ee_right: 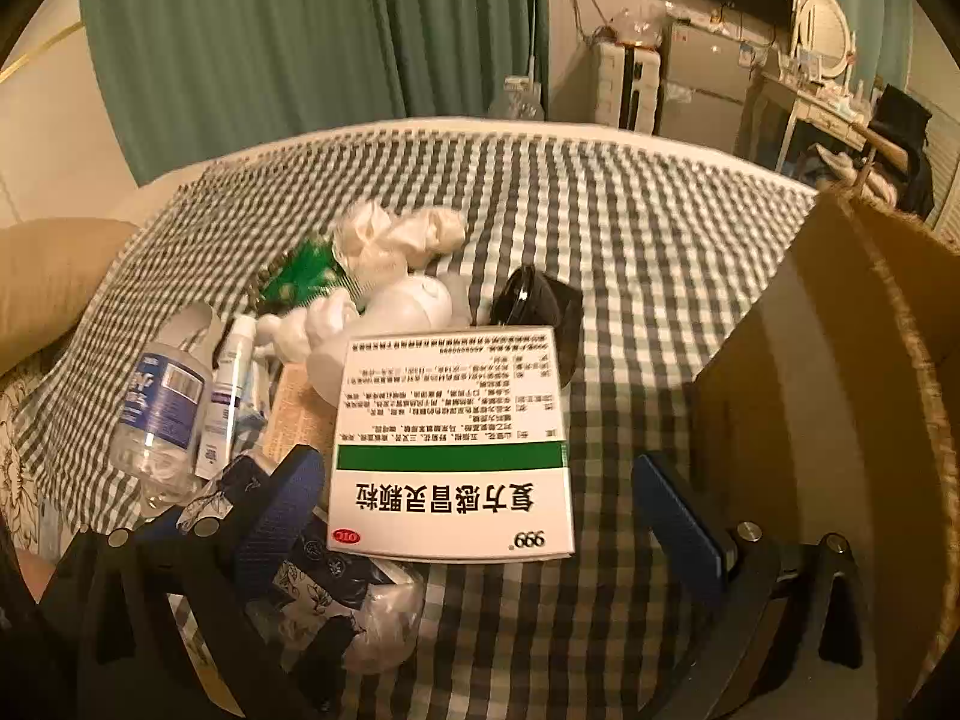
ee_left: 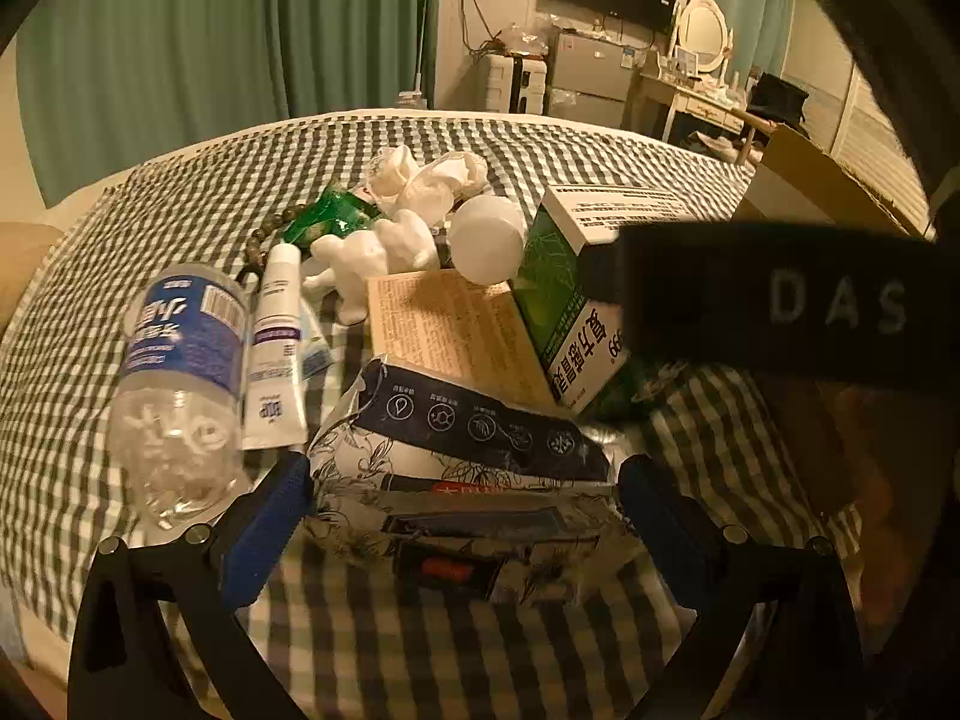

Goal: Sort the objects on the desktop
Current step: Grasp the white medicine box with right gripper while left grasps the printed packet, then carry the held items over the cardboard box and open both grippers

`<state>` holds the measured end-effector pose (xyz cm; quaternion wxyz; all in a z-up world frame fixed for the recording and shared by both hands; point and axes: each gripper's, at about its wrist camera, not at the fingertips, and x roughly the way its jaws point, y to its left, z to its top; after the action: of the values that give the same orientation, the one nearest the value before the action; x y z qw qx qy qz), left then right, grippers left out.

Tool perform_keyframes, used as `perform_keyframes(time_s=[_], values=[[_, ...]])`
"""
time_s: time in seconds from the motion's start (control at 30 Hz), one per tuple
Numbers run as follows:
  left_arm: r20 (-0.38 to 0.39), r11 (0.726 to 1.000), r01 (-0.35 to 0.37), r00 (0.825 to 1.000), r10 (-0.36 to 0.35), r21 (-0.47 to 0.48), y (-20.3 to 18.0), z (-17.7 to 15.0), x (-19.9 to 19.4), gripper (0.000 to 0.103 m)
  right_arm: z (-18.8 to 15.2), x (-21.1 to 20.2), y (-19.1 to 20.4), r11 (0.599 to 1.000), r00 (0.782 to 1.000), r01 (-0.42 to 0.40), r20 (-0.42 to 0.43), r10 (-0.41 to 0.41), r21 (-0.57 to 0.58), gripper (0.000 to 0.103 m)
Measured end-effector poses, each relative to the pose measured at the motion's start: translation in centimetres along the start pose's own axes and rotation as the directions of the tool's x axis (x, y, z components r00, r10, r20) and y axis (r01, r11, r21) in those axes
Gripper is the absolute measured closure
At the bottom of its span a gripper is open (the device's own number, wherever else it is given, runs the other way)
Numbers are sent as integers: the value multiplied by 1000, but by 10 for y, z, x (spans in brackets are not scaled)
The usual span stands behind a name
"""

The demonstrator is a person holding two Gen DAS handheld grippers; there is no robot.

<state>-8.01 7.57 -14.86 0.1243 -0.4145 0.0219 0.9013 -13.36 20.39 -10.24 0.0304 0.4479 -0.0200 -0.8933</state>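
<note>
Clear bottle: far left on the green-and-white checked cloth [ee_left: 540, 144] we've got a crushed clear plastic water bottle [ee_left: 180, 372] lying on its side, blue label with white characters and a barcode, too distorted to read; looks empty.
White tube: just beside it, touching, a white squeeze tube [ee_left: 276, 354] with a purple band; small print, not legible.
White figure: behind the tube, a white moulded figurine [ee_left: 372, 258], with a green foil sachet [ee_left: 330, 216] and crumpled white tissue [ee_left: 432, 177] further back.
White ball: a smooth white round plastic object [ee_left: 486, 240] sits against the medicine box.
Tan box: a tan printed carton [ee_left: 450, 330] lies flat, dense text too fine to read.
Floral pouch: right at the left gripper [ee_left: 462, 516], a floral-patterned foil pouch [ee_left: 468, 450] with a navy band of white round icons and a red patch; contents hidden.
Left gripper: jaws spread wide, blue pads either side of the pouch, not pressing it.
Medicine box: the white-and-green cardboard medicine box [ee_right: 450, 444] reads "999", "OTC" in a red oval, and large Chinese characters, upside down to the right camera.
Right gripper: the right gripper [ee_right: 480, 510] is wide open, the box between its blue pads [ee_right: 678, 522] with gaps on both sides.
Black object: a glossy black item [ee_right: 534, 300] behind the box; can't identify it.
Cardboard box: far right, an open brown cardboard carton [ee_right: 840, 390]; its inside isn't visible.
</note>
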Motion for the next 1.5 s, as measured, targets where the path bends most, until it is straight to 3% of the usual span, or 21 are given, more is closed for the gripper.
perform_keyframes(time_s=[0.13,0.17,0.27,0.4,0.47,0.5,0.57,0.6,0.63,0.67,0.97,1.5], values=[[0,1000,-5,1000,5,18,-2,-1,11,0,3,18,1,1000,999,5,-49,-6,-13,0],[4,1000,2,1000,-2,23,-1,-2,13,0,3,22,1,1000,998,9,-66,-9,-11,3],[4,1000,25,1000,-25,16,4,-2,16,0,2,25,-4,999,995,-49,-87,50,13,25],[9,1000,27,1000,-27,13,6,-4,11,12,1,21,-4,999,996,-42,-77,43,14,27],[11,1000,20,1000,-21,24,7,-6,6,29,0,18,-4,999,997,-30,-67,31,10,27],[8,1000,15,1000,-15,27,9,-7,4,33,-2,15,-3,1000,998,-25,-64,25,12,27],[-1,1000,8,1000,-8,28,10,-9,1,55,-4,11,-5,999,998,-30,-62,31,22,27],[-5,1000,12,1000,-12,25,12,-9,0,59,-5,8,-6,999,998,-30,-56,32,28,27],[-3,1000,11,1000,-11,25,13,-11,-3,83,-5,5,-7,999,998,-31,-49,32,32,27],[4,1000,-5,1000,5,26,14,-11,-5,93,-5,3,-8,999,998,-31,-45,33,34,27],[34,1000,1,999,-1,4,22,-11,-42,97,-11,-33,-7,999,999,-35,21,35,33,27],[195,1000,-26,980,27,-12,20,21,-126,97,-13,-123,7,998,984,-56,171,52,23,27]])
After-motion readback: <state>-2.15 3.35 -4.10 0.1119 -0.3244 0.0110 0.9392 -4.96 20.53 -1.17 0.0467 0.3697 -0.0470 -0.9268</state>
